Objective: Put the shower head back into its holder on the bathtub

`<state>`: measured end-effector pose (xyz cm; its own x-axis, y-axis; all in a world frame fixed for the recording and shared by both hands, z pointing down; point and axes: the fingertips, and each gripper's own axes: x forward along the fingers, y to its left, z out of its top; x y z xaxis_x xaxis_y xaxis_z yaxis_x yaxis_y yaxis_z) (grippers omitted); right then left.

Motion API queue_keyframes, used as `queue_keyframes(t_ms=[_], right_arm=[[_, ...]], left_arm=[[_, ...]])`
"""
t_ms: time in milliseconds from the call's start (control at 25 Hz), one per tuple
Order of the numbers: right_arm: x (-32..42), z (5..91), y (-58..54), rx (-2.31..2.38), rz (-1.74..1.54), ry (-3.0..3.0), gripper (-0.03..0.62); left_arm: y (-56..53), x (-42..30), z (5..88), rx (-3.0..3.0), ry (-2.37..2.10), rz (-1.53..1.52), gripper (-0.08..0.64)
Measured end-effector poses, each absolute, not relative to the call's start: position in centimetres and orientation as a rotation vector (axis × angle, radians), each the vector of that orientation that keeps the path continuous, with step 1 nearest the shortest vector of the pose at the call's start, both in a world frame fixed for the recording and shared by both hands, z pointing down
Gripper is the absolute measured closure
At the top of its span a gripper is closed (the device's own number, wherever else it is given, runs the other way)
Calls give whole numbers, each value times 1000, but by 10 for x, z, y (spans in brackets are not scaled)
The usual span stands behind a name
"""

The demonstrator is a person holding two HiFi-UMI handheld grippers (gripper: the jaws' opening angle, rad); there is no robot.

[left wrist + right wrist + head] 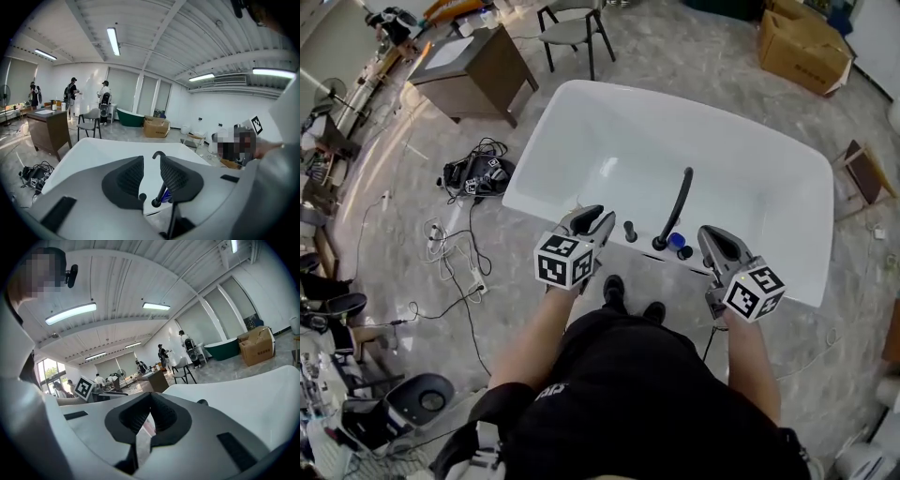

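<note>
Black clothing of the person fills the bottom of the head view, with both forearms reaching forward from it. The left gripper [596, 221] is held above the near rim of the bathtub [581, 103]. Its fingers [129, 176] stand apart with nothing pressed between them. The right gripper [712, 239] hovers at the same rim, its fingers [161, 411] meeting at the tips and empty.

Just past both, on the rim's worktop-like ledge, stands the shower head [679, 202]. It is a slim black wand whose foot sits in a round black holder [660, 244], beside a blue cap [676, 239] and a small black knob [630, 230]. Its long axis runs up from the ledge and leans out over the basin, with the top curled over. It lies ahead of the fingers, roughly midway between the two grippers. In the left gripper view it shows through the open gap [161, 192], lower and beyond, untouched.

By that footing it looks already seated, so any coming move is likely only a check or a withdrawal.
</note>
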<state>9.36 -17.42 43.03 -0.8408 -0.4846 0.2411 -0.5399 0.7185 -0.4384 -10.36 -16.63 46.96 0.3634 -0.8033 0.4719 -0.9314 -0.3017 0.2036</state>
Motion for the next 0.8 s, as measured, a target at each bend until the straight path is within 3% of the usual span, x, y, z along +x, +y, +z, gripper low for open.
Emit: queue_keyframes(t_ms=[800], right_arm=[[16,339,-172,919,393,-2987,580]], left_arm=[[-164,-203,347,2398,-1646,298,471]])
